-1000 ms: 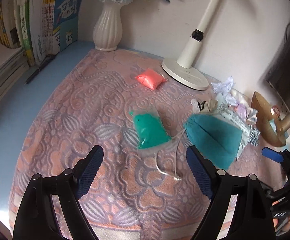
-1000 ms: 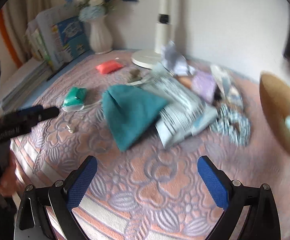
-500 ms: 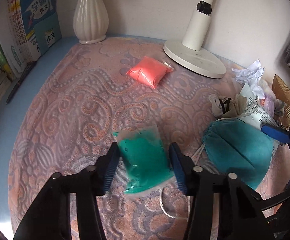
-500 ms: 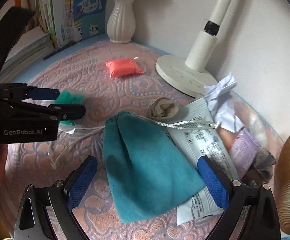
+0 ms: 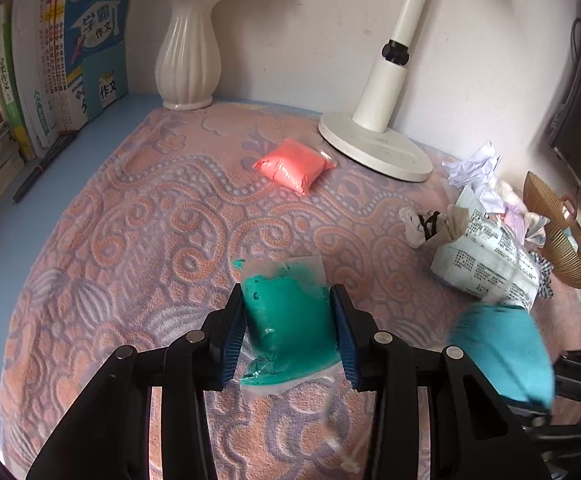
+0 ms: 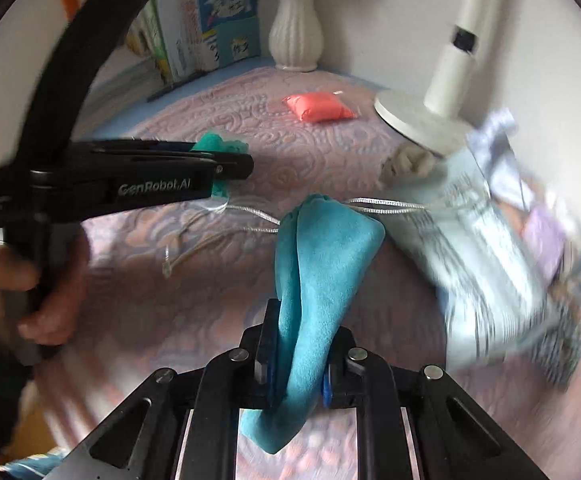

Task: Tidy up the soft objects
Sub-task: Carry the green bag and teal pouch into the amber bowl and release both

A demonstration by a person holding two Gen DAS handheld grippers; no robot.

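Both tongs are clamped on soft things: the left gripper (image 5: 290,328) has just been closing, and its blue pads (image 5: 234,332) now press the two sides of the green putty bag (image 5: 290,320), whose clear plastic edges stick out beyond the fingertips and below them; the right gripper (image 6: 296,364) has just snapped together on the teal drawstring pouch (image 6: 322,264), pinching its lower part so the cloth bunches into a narrow fold between the fingers while the rest stands up ahead of them. A silvery cord (image 6: 390,203) runs from the pouch's top out to both sides, one end trailing across the patterned pink cloth (image 5: 138,240) toward the left gripper. Out ahead, the pink cloth lies mostly bare as far as the orange-pink putty bag (image 5: 294,164), which sits just beside the round base of the white lamp (image 5: 374,148). Along the right edge things are crowded: a printed white packet (image 5: 486,264), a crumpled sock (image 5: 430,224), crumpled paper (image 5: 474,164) and a woven basket (image 5: 558,240) lie close together. At the far edge a white vase (image 5: 188,64) stands against the wall, with books (image 5: 78,60) upright to its left where a blue surface borders the cloth
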